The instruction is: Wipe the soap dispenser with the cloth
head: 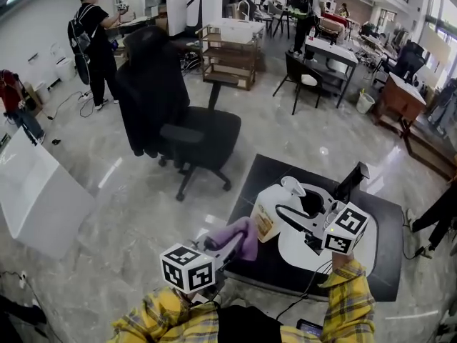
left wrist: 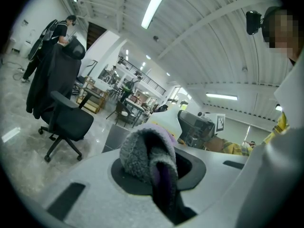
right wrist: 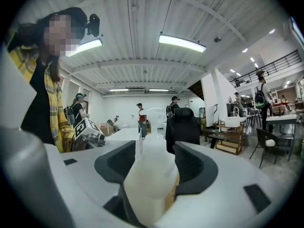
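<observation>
The soap dispenser (head: 268,200) is a white bottle with a pump top and an orange label, standing over the black tabletop (head: 385,224). It sits between the wide jaws of my right gripper (head: 289,209); in the right gripper view the bottle (right wrist: 149,184) fills the gap of that gripper (right wrist: 152,167), and I see no pad pressing on it. My left gripper (head: 225,247) is shut on a purple and grey fleecy cloth (head: 241,236), just left of the bottle. In the left gripper view the cloth (left wrist: 145,153) bulges from the left gripper (left wrist: 159,170), with the bottle (left wrist: 164,124) behind it.
A black office chair (head: 189,131) with a dark jacket over its back stands on the marble floor beyond the table. A white panel (head: 36,191) lies at the left. Wooden shelves (head: 228,56), desks, chairs and several people fill the far room.
</observation>
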Action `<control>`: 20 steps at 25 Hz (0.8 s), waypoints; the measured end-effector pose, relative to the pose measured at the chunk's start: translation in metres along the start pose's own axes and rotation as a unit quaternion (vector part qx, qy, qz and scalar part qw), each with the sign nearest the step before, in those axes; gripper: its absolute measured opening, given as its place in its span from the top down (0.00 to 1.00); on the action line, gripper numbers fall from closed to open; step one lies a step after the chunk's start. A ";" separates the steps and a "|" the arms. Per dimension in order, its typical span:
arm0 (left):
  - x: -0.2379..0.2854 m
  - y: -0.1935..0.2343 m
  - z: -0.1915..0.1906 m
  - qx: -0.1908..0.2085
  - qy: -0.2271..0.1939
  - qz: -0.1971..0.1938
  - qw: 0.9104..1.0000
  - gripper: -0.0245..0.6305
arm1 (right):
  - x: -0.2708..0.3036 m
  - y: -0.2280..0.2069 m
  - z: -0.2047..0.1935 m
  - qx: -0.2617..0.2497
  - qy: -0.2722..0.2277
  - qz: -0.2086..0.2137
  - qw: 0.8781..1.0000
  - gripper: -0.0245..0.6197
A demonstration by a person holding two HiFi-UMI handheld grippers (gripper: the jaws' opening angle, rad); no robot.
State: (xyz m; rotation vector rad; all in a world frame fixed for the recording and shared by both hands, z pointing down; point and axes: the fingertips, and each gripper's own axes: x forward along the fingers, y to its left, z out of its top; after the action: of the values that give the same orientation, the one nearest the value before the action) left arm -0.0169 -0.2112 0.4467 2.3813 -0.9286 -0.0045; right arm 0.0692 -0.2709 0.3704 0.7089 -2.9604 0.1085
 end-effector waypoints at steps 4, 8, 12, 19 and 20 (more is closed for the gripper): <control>-0.003 -0.001 -0.002 0.002 0.000 0.003 1.000 0.89 | 0.013 0.002 -0.005 -0.007 0.014 0.040 0.999 0.60; 0.000 -0.006 -0.003 -0.005 0.000 0.003 1.000 0.89 | 0.014 0.003 0.000 -0.014 0.014 0.085 0.996 0.60; 0.004 -0.006 -0.006 -0.014 -0.004 0.002 1.000 0.89 | 0.016 0.006 0.000 -0.028 0.024 0.132 0.991 0.59; 0.014 0.003 -0.001 -0.017 -0.016 0.016 1.000 0.89 | 0.026 0.007 -0.006 -0.030 0.045 0.194 0.980 0.59; 0.016 0.004 -0.001 -0.017 -0.018 0.016 1.000 0.89 | 0.027 0.007 -0.007 -0.028 0.045 0.196 0.979 0.63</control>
State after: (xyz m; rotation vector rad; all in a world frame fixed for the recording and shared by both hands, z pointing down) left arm -0.0075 -0.2230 0.4524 2.3417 -0.9762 -0.0491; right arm 0.0424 -0.2758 0.3800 0.1022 -2.9589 0.0825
